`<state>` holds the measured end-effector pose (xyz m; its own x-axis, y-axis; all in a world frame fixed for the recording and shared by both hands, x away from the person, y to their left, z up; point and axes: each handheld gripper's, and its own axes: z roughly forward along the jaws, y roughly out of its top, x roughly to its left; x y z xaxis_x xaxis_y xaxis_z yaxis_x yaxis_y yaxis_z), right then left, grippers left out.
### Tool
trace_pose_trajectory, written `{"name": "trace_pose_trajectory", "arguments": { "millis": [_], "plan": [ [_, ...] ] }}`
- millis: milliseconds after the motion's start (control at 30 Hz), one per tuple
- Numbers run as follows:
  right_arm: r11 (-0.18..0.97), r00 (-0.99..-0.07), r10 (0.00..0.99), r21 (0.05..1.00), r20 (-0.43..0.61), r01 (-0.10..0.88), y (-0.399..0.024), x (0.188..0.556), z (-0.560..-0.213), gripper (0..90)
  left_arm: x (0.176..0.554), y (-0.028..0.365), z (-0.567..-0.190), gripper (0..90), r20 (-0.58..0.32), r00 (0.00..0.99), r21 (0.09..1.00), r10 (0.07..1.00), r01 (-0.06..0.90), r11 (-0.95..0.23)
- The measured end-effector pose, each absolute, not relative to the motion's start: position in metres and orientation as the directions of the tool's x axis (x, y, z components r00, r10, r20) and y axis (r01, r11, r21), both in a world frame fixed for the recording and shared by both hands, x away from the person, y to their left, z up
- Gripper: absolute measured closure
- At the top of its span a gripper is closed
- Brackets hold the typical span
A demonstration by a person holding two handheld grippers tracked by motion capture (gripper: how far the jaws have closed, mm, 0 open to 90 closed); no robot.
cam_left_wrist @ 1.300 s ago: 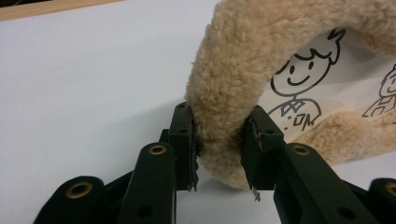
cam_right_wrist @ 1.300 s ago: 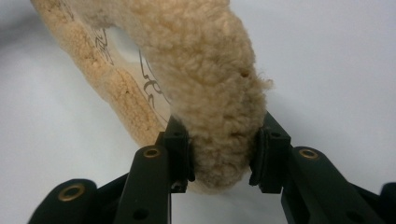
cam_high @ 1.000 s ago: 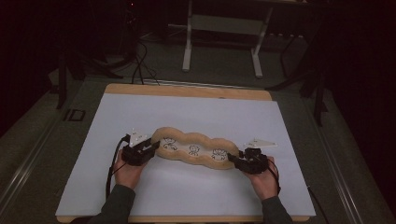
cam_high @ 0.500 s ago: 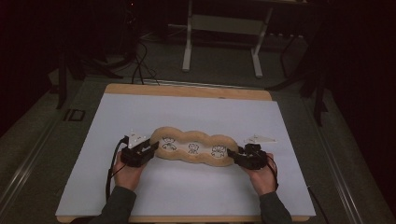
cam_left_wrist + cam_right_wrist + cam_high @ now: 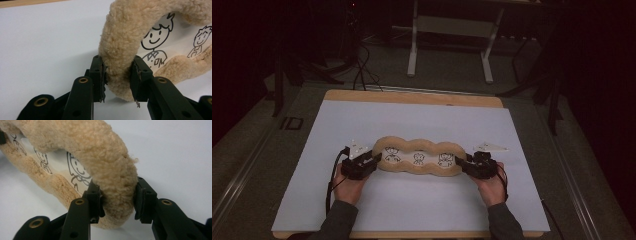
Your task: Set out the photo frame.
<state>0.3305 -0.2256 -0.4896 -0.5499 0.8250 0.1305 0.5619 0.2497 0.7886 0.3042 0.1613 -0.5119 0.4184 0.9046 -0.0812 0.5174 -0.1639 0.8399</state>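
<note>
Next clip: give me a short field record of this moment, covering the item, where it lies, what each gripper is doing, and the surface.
item: tan fleecy cushion, long with three lobes, cartoon faces printed on its white middle
position: flat on the white mat, lengthwise across it
left gripper: jaws closed on the fleecy rim at the cushion's left end
right gripper: jaws closed on the fleecy rim at the right end
surface: mat covers a wooden board
</note>
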Motion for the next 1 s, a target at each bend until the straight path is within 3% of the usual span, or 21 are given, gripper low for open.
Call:
{"name": "trace_pose_trajectory", "arguments": {
  "millis": [1000],
  "plan": [
    [0.249,-0.561,0.822,0.823,0.099,0.510,-0.2266,0.3375,-0.4927,62.7,0.3018,0.1575,-0.5162,66.6,-0.072,0.407,0.831,0.911,0.529,-0.171]
  ]
}}
